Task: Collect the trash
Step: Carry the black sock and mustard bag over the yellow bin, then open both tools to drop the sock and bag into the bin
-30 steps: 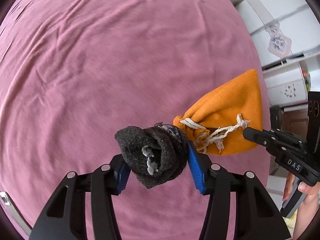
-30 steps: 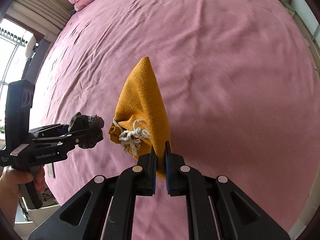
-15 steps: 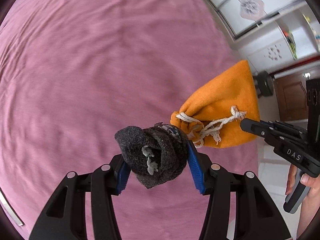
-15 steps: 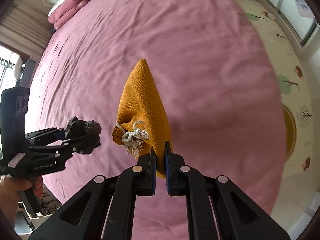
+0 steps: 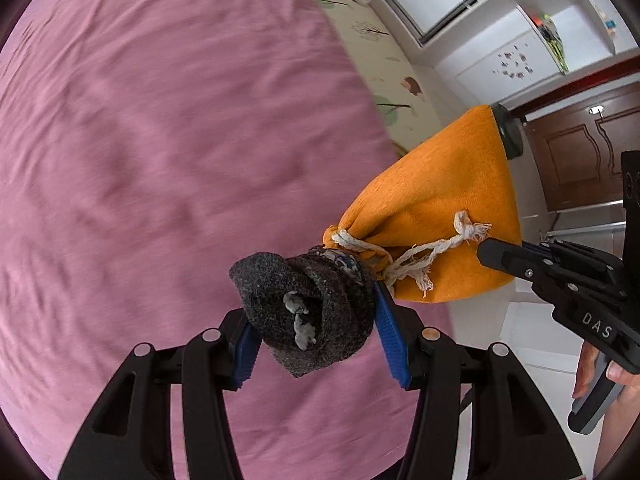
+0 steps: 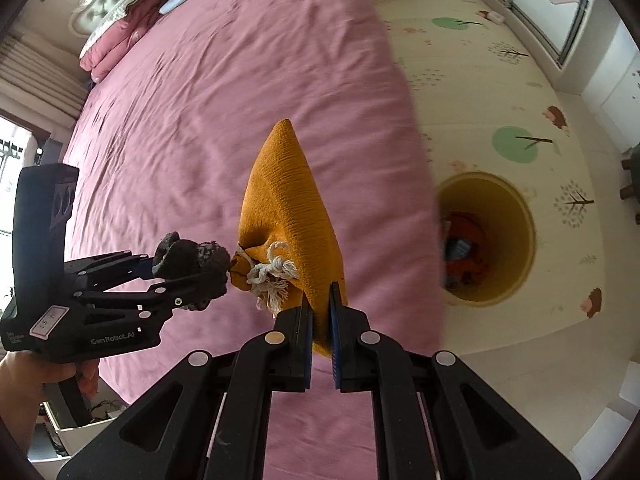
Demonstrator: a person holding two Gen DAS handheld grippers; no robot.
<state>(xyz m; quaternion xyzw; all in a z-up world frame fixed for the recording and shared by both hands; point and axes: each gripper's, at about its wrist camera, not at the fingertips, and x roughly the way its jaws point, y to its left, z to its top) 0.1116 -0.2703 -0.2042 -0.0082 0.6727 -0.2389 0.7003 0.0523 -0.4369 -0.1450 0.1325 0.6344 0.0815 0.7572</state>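
My left gripper [image 5: 314,320] is shut on a rolled dark grey sock [image 5: 304,316] and holds it in the air above the pink bed [image 5: 160,140]. My right gripper [image 6: 320,320] is shut on the lower edge of an orange drawstring pouch [image 6: 288,216], tied with a white cord [image 6: 272,276]. The pouch [image 5: 444,208] hangs just right of the sock, almost touching it. In the right wrist view the left gripper [image 6: 192,276] and sock [image 6: 188,262] are at the left. A yellow bin [image 6: 488,240] with clothes inside stands on the floor to the right of the bed.
The bed edge [image 6: 420,184] runs down the middle of the right wrist view. A patterned cream floor mat [image 6: 520,100] lies beyond it. Pillows [image 6: 120,36] lie at the head of the bed. A brown door [image 5: 580,152] and white cupboards [image 5: 520,52] are at the right.
Both grippers have moved with their loads toward the edge of the bed. The floor and the yellow bin have come into view.
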